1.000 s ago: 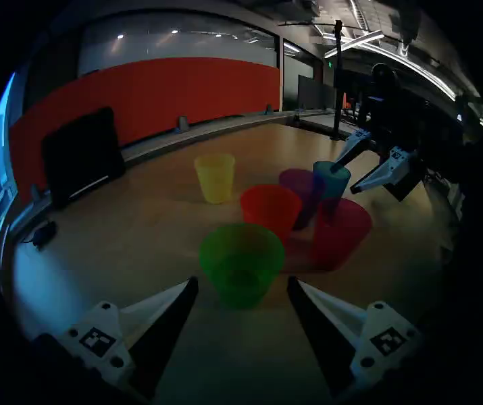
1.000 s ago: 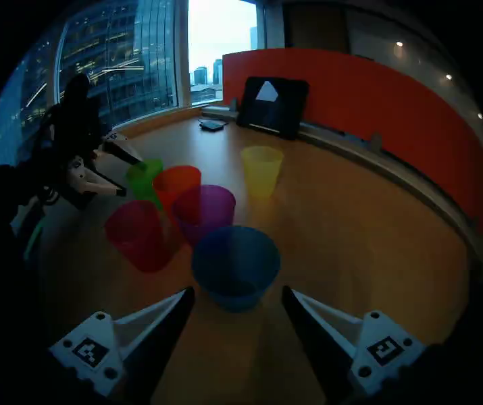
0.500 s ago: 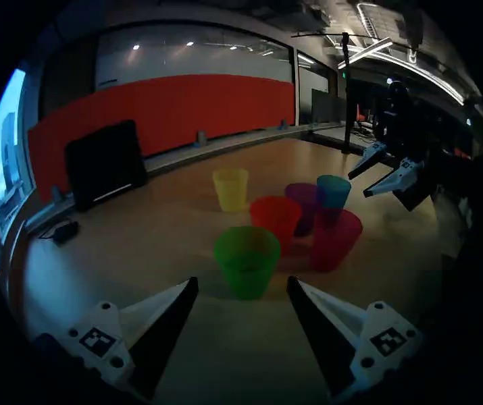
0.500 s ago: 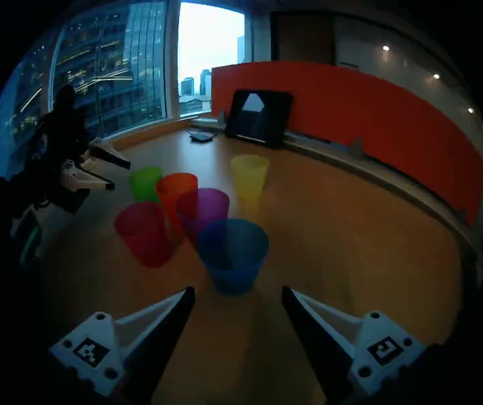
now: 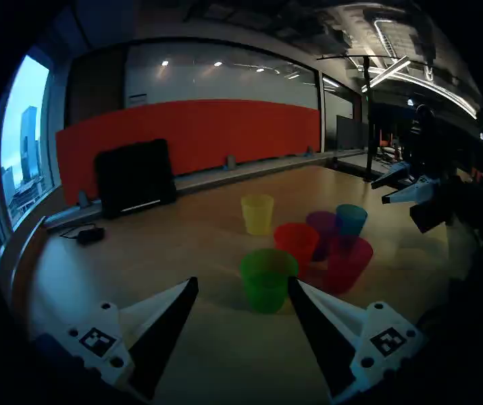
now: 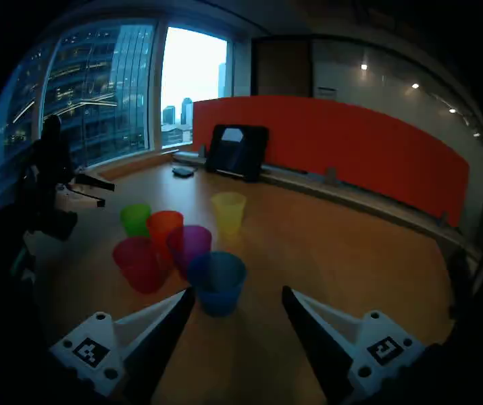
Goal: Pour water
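Several coloured plastic cups stand upright in a cluster on a wooden table [image 5: 173, 229]. In the left gripper view the green cup [image 5: 267, 280] is nearest, just beyond my open left gripper [image 5: 241, 290], with the orange cup [image 5: 296, 243], red cup [image 5: 346, 263], purple cup [image 5: 322, 233], blue cup [image 5: 351, 220] and yellow cup [image 5: 257, 214] behind it. In the right gripper view the blue cup [image 6: 217, 282] stands just ahead of my open right gripper [image 6: 236, 297], backed by the purple cup [image 6: 188, 247], red cup [image 6: 137, 264], orange cup [image 6: 165, 229], green cup [image 6: 135, 219] and yellow cup [image 6: 229, 212]. Nothing is held.
A dark tablet-like screen [image 5: 133, 177] leans at the table's far edge before an orange wall panel [image 5: 200, 131]. A small dark object [image 5: 90, 235] lies near it. The other gripper [image 5: 403, 190] hovers at the table's right side; a person [image 6: 48, 175] holds the far gripper [image 6: 86, 190]. Tall windows [image 6: 106, 94] line the room.
Both grippers have pulled back and risen from the cups, which look smaller and farther now. The jaws stayed open and the cups have not moved.
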Demonstrator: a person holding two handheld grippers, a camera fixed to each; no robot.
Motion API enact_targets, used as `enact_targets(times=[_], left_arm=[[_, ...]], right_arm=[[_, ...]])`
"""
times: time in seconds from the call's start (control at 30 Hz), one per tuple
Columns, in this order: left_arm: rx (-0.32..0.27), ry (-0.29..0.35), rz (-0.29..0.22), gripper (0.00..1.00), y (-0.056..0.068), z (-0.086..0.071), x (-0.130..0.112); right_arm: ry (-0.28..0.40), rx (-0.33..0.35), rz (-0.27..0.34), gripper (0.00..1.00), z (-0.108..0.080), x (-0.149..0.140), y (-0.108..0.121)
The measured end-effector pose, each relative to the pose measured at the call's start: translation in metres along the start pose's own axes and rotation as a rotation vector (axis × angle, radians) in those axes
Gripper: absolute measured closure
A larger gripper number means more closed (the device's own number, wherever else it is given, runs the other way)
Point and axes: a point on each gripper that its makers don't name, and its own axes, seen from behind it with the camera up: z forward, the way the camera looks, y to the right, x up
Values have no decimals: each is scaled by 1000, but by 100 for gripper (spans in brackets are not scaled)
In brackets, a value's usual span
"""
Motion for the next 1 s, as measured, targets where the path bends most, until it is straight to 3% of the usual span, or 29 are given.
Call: enact_targets(times=[0.3,0.67,1.0], left_arm=[[152,106,8,2,-29,-13,28],[291,225,29,2,-46,-25,59],[422,315,20,2,-64,-44,75]], right_arm=[[137,-112,1,1,-7,38,14],[272,-265,16,0,-14,69,35],[392,-462,56,0,-31,88,69]])
